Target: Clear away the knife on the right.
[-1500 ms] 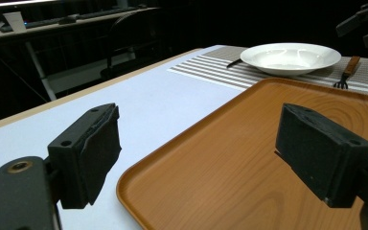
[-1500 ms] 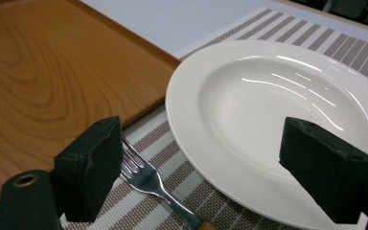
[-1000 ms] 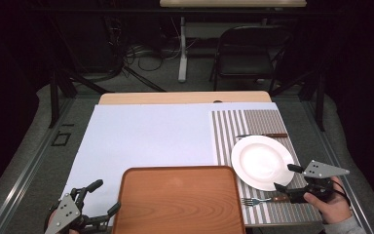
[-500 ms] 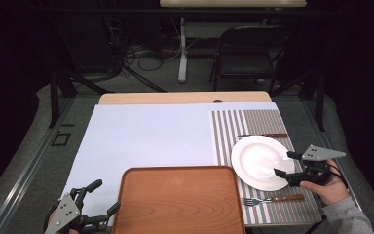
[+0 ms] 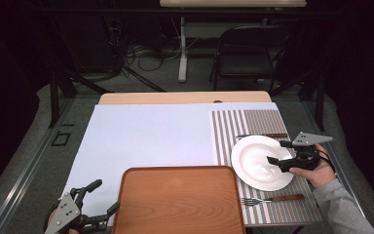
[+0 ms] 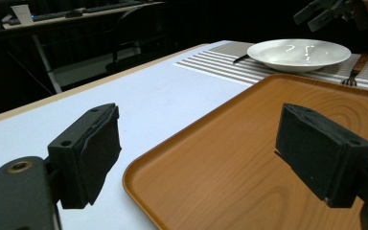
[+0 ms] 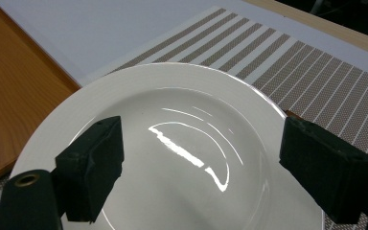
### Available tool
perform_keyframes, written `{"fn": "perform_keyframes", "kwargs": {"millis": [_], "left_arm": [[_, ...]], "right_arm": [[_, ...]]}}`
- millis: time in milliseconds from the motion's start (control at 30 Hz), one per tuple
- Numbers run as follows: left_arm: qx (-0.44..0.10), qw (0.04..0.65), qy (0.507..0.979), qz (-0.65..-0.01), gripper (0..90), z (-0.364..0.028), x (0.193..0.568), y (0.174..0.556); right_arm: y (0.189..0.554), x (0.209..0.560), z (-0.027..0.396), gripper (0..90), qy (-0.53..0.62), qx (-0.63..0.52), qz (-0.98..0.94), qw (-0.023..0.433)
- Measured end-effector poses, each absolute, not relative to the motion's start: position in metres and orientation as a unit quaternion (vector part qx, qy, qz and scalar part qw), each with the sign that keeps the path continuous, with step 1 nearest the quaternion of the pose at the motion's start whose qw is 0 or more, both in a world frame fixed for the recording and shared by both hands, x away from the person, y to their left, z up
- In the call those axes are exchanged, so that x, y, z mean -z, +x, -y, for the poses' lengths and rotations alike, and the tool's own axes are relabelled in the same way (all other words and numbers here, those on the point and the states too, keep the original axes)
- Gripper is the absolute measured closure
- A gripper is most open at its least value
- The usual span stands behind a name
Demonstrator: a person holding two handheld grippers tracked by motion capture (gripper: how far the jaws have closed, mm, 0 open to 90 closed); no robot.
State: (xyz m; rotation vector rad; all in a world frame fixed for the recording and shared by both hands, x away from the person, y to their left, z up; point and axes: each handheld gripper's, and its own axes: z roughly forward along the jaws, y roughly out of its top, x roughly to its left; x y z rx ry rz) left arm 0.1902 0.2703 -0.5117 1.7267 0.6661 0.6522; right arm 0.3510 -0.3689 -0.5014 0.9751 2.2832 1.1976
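A white plate [image 5: 253, 165] sits on the striped placemat [image 5: 246, 124] at the right. My right gripper [image 5: 276, 152] hovers over the plate's right rim, open, with nothing between its fingers. In the right gripper view the plate [image 7: 172, 120] lies just below the open right gripper [image 7: 201, 167]. A fork [image 5: 268, 199] with a brown handle lies on the mat near the plate's front, and a knife [image 5: 263, 135] lies behind the plate. My left gripper [image 5: 106, 195] stands open at the front left corner of the wooden tray [image 5: 180, 200]; its open jaws frame the tray [image 6: 249, 143].
A pale blue sheet [image 5: 151, 136] covers most of the table. The tray holds nothing. A black chair [image 5: 248, 53] and table legs stand beyond the far edge. In the left gripper view the plate [image 6: 299, 52] and fork [image 6: 354, 72] lie past the tray.
My right gripper has moved away from the fork's handle toward the far side and now hangs over the plate's right rim, still open. The left gripper has not moved.
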Motion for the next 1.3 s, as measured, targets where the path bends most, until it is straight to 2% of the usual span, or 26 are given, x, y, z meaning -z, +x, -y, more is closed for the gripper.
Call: {"fn": "perform_keyframes", "kwargs": {"millis": [400,533,1300], "left_arm": [[-0.278,0.555,0.73,-0.286,15.2,-0.271,0.512,0.191],[-0.278,0.554,0.73,-0.286,15.2,-0.271,0.512,0.191],[-0.279,0.554,0.731,-0.284,15.2,-0.273,0.512,0.191]], "right_arm": [[0.379,0.504,0.37,15.1,0.364,-0.412,-0.817,0.174],[0.393,0.504,0.374,21.1,0.362,-0.406,-0.822,0.171],[0.445,0.497,0.37,21.1,0.423,-0.369,-0.816,0.138]]}}
